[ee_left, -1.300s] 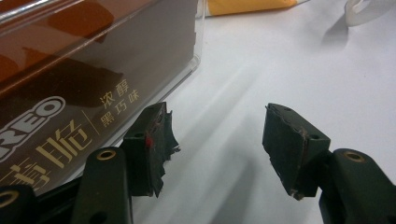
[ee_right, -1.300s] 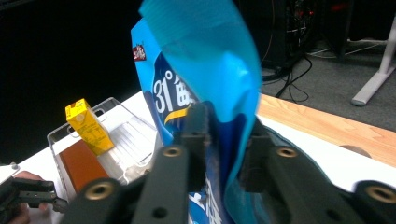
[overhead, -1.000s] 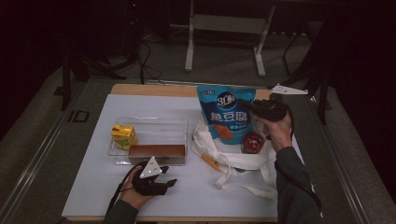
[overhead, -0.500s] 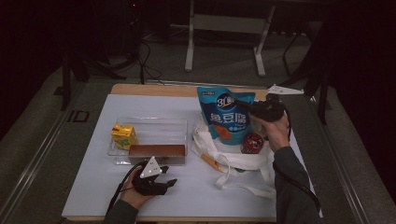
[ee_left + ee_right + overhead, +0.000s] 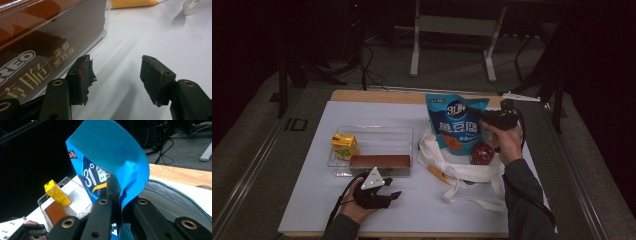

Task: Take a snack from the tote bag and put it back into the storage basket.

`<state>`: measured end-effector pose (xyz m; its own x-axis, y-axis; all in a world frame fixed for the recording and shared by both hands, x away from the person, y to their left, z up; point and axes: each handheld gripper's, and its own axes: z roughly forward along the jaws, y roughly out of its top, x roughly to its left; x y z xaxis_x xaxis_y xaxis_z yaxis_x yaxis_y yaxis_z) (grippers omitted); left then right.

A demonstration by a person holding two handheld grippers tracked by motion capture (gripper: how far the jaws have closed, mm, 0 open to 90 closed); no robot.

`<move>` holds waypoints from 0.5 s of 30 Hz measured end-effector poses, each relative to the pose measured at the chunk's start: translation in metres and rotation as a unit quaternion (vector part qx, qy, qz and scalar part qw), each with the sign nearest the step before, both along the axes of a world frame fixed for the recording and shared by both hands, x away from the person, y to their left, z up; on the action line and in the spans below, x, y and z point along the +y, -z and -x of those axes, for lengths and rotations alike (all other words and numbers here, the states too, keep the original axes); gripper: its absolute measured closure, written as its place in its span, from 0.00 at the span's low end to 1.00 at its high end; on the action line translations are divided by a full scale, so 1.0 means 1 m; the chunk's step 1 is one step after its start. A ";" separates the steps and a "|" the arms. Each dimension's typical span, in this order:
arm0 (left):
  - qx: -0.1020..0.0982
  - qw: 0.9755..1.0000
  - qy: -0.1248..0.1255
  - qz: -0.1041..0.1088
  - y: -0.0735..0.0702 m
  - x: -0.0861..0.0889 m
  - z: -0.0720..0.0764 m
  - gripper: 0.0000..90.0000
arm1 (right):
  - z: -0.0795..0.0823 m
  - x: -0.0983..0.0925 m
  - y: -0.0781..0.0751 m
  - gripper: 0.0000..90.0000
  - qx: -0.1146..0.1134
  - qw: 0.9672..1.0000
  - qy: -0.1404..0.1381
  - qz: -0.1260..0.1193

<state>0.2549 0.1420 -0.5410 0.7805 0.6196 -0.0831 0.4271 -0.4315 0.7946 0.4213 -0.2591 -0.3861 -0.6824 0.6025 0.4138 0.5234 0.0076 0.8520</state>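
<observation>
Dark floor and cables lay beyond the white-covered bench (image 5: 312,200) where we worked. Our right hand-held gripper (image 5: 484,116) had just been closing, and its jaws were clamped on the right edge of the blue snack bag (image 5: 455,125), which stood upright at the far right of the bench, its foot in the mouth of the white tote bag (image 5: 462,172). In the right gripper view the blue film was pinched and creased between the pads. Our left hand-held gripper (image 5: 393,196) rested at the near edge, jaws partly apart with nothing between them, just near of the clear tray (image 5: 372,131). That tray held a yellow carton (image 5: 344,146) at its left and a brown biscuit box (image 5: 379,161) along its near wall.
</observation>
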 end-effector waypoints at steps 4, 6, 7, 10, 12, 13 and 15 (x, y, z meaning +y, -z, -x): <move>0.000 1.000 -0.001 0.000 0.000 0.000 0.000 0.47 | 0.000 -0.001 -0.001 0.99 0.005 1.000 0.005 -0.006; 0.001 1.000 -0.001 0.000 0.000 0.000 0.000 0.47 | 0.000 -0.002 -0.001 0.99 0.007 1.000 0.015 -0.011; 0.001 1.000 -0.001 0.001 0.000 0.000 0.000 0.46 | 0.000 -0.002 -0.002 0.99 0.008 1.000 0.017 -0.017; 0.001 1.000 -0.002 0.001 0.000 0.000 0.000 0.46 | 0.002 -0.002 -0.006 0.99 0.005 1.000 0.018 -0.023; 0.003 1.000 -0.003 0.001 0.000 0.001 -0.001 0.45 | 0.003 -0.003 -0.009 0.99 0.003 0.999 0.018 -0.028; 0.003 1.000 -0.002 0.001 0.000 0.001 -0.001 0.45 | 0.004 -0.003 -0.011 0.99 0.002 0.999 0.018 -0.030; 0.004 1.000 -0.002 0.002 0.000 0.001 -0.001 0.46 | 0.005 -0.005 -0.016 0.99 -0.002 0.999 0.017 -0.035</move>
